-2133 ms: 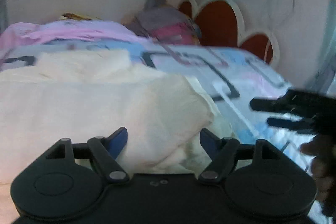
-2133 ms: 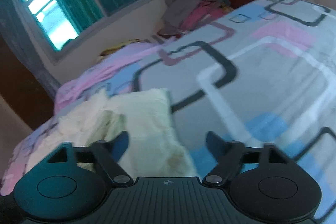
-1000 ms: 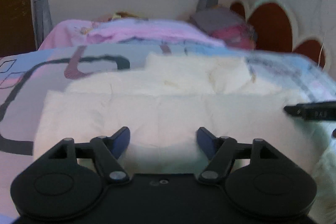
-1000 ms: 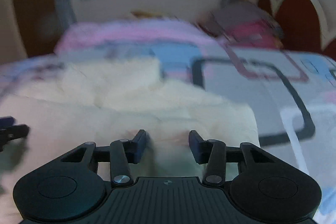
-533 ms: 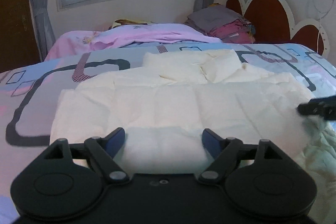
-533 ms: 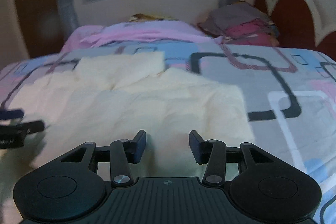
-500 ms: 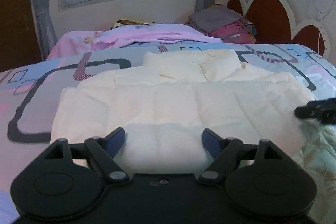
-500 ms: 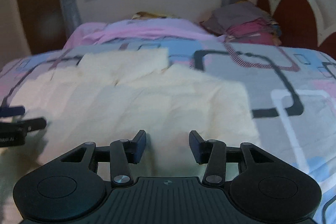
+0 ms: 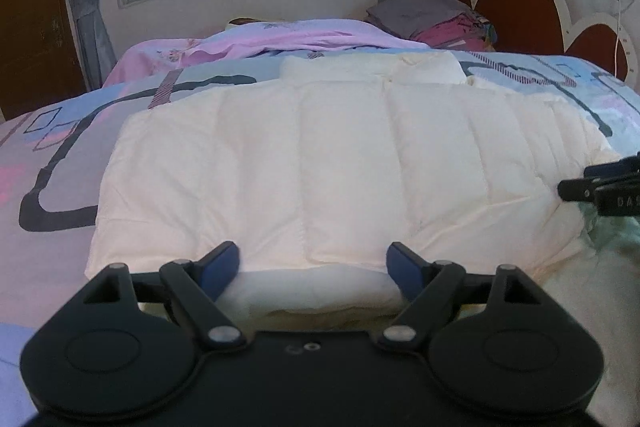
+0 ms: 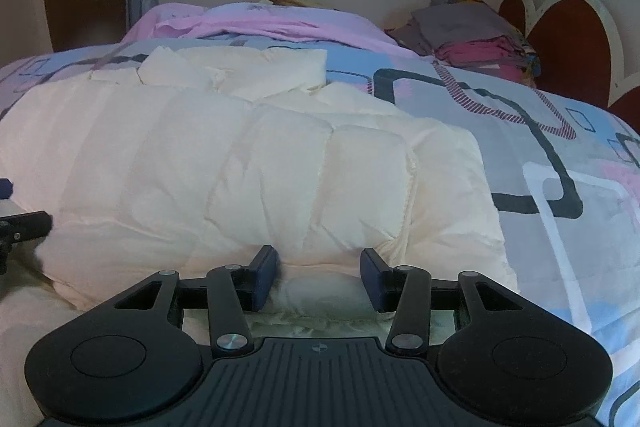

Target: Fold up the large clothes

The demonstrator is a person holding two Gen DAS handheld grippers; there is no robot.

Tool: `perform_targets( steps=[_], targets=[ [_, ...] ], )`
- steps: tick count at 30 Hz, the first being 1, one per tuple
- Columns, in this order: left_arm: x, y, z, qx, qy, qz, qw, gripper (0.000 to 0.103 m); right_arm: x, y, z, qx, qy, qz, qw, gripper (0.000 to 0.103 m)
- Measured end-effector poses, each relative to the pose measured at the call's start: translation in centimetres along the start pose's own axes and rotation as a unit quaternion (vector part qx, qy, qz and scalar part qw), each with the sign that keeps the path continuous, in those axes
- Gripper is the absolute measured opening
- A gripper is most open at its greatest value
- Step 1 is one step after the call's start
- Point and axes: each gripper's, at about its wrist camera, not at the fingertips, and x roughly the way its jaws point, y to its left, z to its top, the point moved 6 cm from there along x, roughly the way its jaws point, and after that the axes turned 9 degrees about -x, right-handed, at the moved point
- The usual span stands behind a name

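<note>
The left claw point(image 9: 313, 263) is standing wide open and has just been opening further; the near folded edge of the cream quilted garment point(image 9: 320, 163) is lying between its blue fingertips point(image 9: 218, 265), which are gripping nothing. The garment is spreading away from it across the patterned bed cover point(image 9: 60, 155), toward the far side. At its right end, the right claw point(image 10: 319, 275) is standing about half open; the padded near edge is bulging between its fingertips point(image 10: 264, 277), and I cannot tell whether they are pressing on it. The cover's grey and pink pattern is lying bare to the right.
</note>
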Motion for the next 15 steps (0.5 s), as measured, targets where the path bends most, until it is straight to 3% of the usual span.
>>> perform_targets(
  steps=[7, 9, 10, 15],
  targets=[
    [-1.3, 2.1, -0.1, -0.010, 0.011, 0.016, 0.9998, 0.085, -1.6, -1.3, 0.2, 0.023, -0.005, 0.015, 1.000, 0.046],
    [-2.7, 2.6, -0.1, -0.008, 0.009, 0.014, 0.9998, 0.086, -3.3, -2.3, -0.2, 0.045, -0.020, 0.019, 0.999, 0.056],
    [-3.4, 2.9, -0.2, -0.006, 0.004, 0.019, 0.9998, 0.086, -4.1, -3.0, -0.7, 0.057, -0.024, 0.020, 0.998, 0.077],
    [-7.5, 6.2, -2.9, 0.002, 0.000, 0.064, 0.9979, 0.087, -8.1, -6.8, -4.5, 0.101, -0.025, 0.034, 0.994, 0.080]
  ],
)
